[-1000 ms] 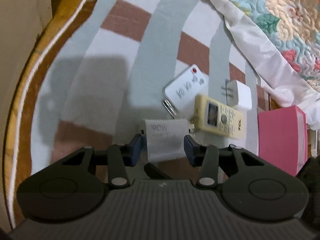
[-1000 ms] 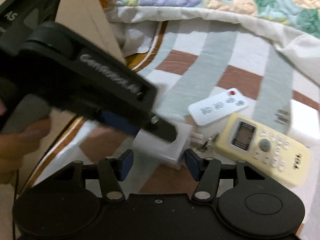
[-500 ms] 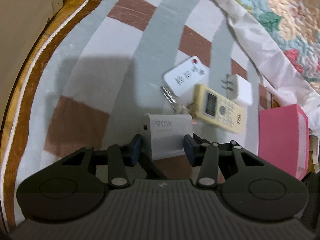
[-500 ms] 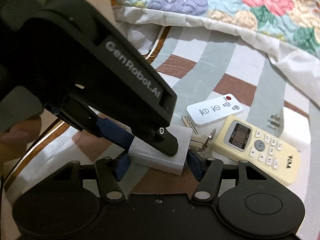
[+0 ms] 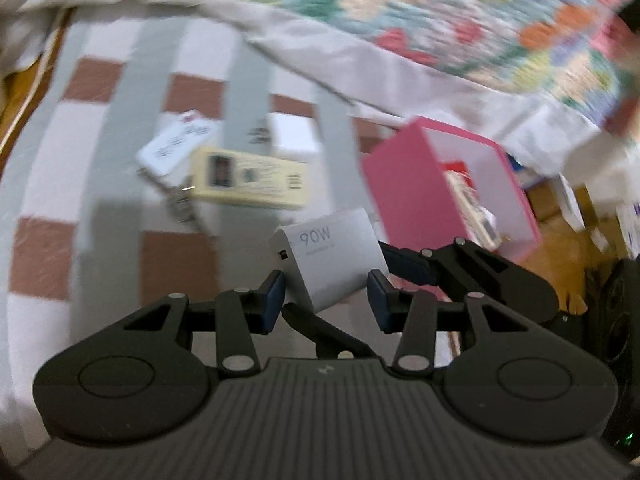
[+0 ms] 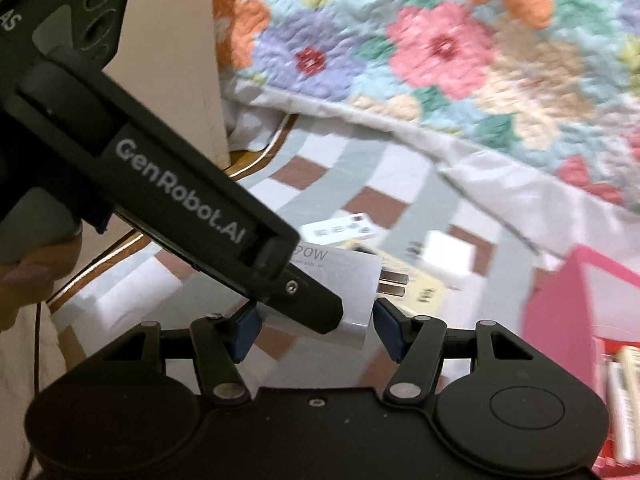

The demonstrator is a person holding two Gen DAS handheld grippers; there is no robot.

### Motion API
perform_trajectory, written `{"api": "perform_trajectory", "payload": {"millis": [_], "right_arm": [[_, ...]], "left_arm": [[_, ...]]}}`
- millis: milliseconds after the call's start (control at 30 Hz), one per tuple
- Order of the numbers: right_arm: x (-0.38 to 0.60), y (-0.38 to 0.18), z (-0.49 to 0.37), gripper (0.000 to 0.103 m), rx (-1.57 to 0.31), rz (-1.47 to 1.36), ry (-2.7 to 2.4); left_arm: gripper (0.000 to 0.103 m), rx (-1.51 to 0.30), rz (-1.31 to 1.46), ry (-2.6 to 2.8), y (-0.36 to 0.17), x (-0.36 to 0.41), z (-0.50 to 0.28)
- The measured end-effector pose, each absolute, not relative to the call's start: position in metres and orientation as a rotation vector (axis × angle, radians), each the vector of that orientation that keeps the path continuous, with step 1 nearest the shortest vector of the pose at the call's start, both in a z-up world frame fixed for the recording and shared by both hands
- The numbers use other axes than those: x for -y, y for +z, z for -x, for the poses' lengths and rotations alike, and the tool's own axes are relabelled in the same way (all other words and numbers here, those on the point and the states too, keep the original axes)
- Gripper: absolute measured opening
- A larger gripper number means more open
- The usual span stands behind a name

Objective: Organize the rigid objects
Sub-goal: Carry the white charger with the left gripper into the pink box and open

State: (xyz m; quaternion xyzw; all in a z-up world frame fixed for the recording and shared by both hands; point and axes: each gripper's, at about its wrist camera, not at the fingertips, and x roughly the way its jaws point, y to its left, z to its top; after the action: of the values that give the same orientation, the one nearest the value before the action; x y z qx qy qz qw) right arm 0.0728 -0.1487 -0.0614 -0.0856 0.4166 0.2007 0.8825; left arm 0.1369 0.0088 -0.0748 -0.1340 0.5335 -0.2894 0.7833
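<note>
A white 90W charger (image 5: pixel 328 256) hangs tilted above the striped sheet. My left gripper (image 5: pixel 326 300) is shut on its sides. My right gripper (image 6: pixel 316 330) grips the same charger (image 6: pixel 348 276) across its length, pads against both ends, prongs pointing right. In the left wrist view the right gripper's fingers (image 5: pixel 408 266) show at the charger's right edge and under it. In the right wrist view a left finger (image 6: pixel 312 300) crosses over the charger. An open pink box (image 5: pixel 404 192) stands just right of it.
On the sheet lie a yellow remote (image 5: pixel 248 178), a white remote (image 5: pixel 176 146), a white adapter (image 5: pixel 294 138) and keys (image 5: pixel 180 204). The pink box (image 6: pixel 560 304) holds some items. A floral quilt (image 6: pixel 440 60) lies behind. A hand (image 6: pixel 24 276) holds the left gripper.
Both grippers rose with the charger off the sheet and swung right; the pink box is now much nearer. The charger now sits tilted between the left fingers.
</note>
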Motion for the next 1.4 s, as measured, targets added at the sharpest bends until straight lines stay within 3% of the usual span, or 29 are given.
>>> {"api": "perform_trajectory", "payload": {"millis": [533, 900, 1333, 1400], "right_arm": [[0.259, -0.005, -0.044, 0.066, -0.933, 0.127, 0.143], [0.352, -0.037, -0.085, 0.066, -1.191, -0.033, 0.072], [0.378, -0.081, -0.116, 0.066, -1.375, -0.025, 0.164], [0.381, -0.079, -0.118, 0.068, -1.374, -0.017, 0.171]], "left_arm": [[0.044, -1.264, 0.091, -0.863, -0.013, 0.154, -0.135], [0.045, -1.521, 0.089, -0.82, -0.062, 0.268, -0.177], [0.044, -1.654, 0.135, -0.721, -0.114, 0.296, -0.193], [0.048, -1.653, 0.145, -0.721, -0.114, 0.296, -0.193]]}}
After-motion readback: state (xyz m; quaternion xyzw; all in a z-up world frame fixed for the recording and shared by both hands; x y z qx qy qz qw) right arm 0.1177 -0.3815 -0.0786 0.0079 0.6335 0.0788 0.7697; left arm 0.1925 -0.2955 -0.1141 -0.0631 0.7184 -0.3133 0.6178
